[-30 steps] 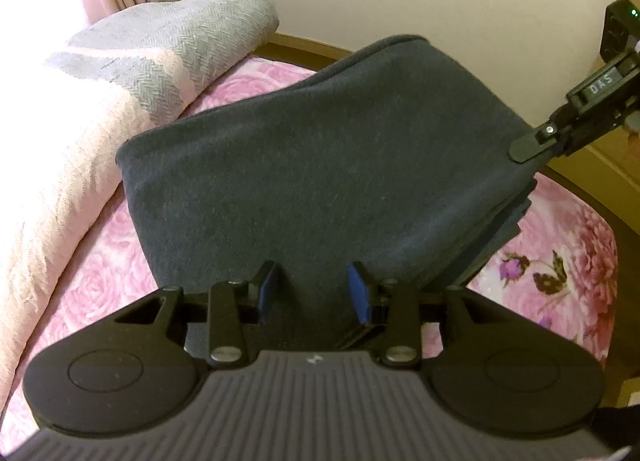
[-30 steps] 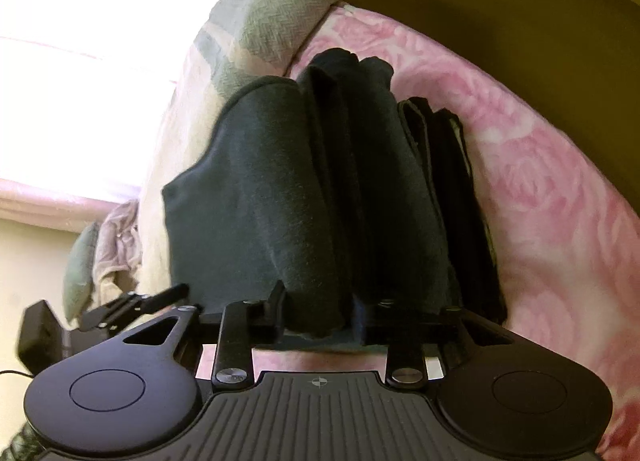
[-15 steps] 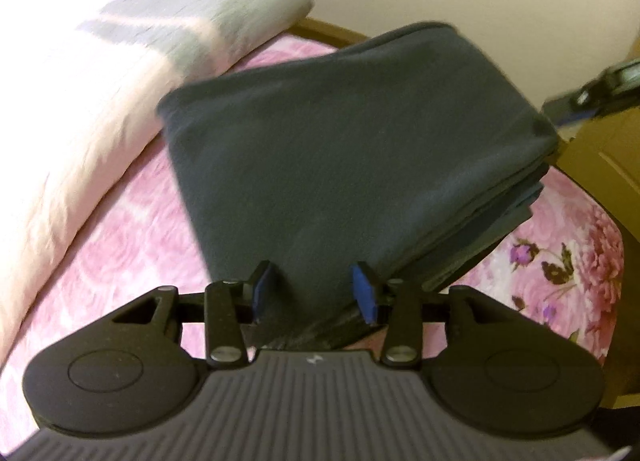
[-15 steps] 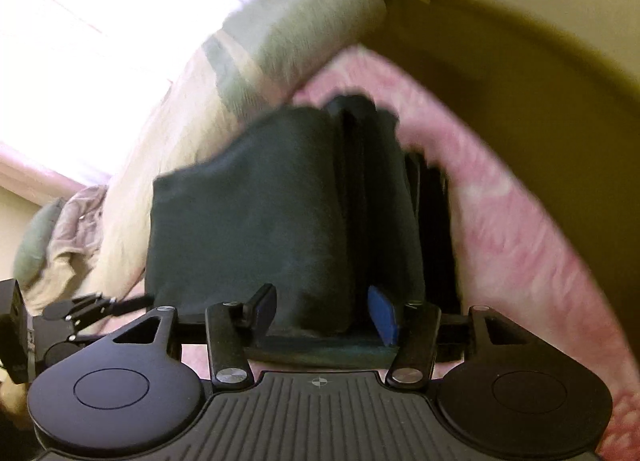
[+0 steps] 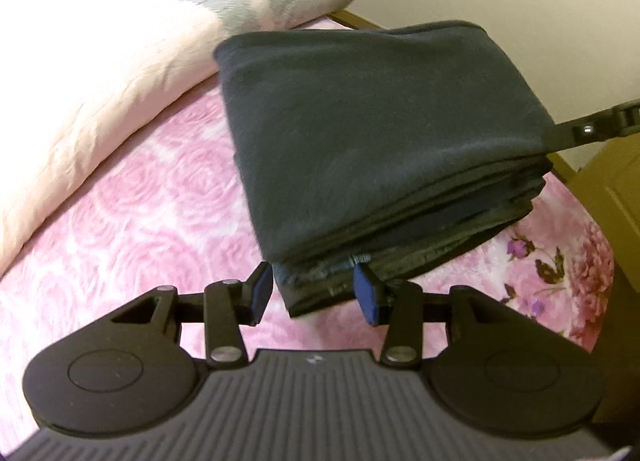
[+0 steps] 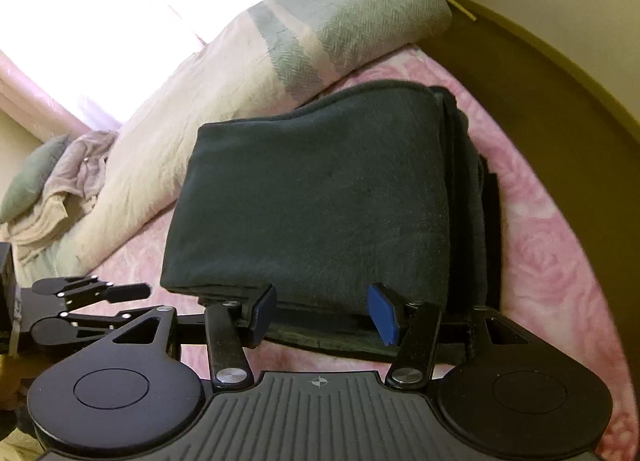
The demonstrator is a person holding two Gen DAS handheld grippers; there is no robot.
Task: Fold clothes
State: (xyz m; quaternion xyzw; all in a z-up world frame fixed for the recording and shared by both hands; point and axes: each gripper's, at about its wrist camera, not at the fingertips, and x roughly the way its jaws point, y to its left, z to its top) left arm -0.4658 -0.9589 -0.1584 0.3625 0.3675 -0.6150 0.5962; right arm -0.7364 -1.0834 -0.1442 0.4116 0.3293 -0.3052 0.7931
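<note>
A dark grey garment (image 5: pixel 380 133) lies folded in several layers on the pink rose-patterned bedspread (image 5: pixel 140 221). My left gripper (image 5: pixel 316 291) is open, its blue pads just off the stack's near corner, holding nothing. The right gripper's finger (image 5: pixel 580 131) shows at the stack's far right edge. In the right wrist view the folded garment (image 6: pixel 320 197) lies flat, and my right gripper (image 6: pixel 324 313) is open at its near edge. The left gripper (image 6: pixel 100 297) shows at the left, beside the stack.
A rolled beige and grey blanket (image 5: pixel 160 29) lies along the bed beside the garment; it also shows in the right wrist view (image 6: pixel 280 41). A crumpled light garment (image 6: pixel 72 177) and a green pillow (image 6: pixel 32 177) lie further off. A wooden bed frame (image 6: pixel 540 81) and wall border the bed.
Both grippers have opened and let go of the garment, then drawn back. The stack, held up and hanging a second ago, now lies flat on the bedspread.
</note>
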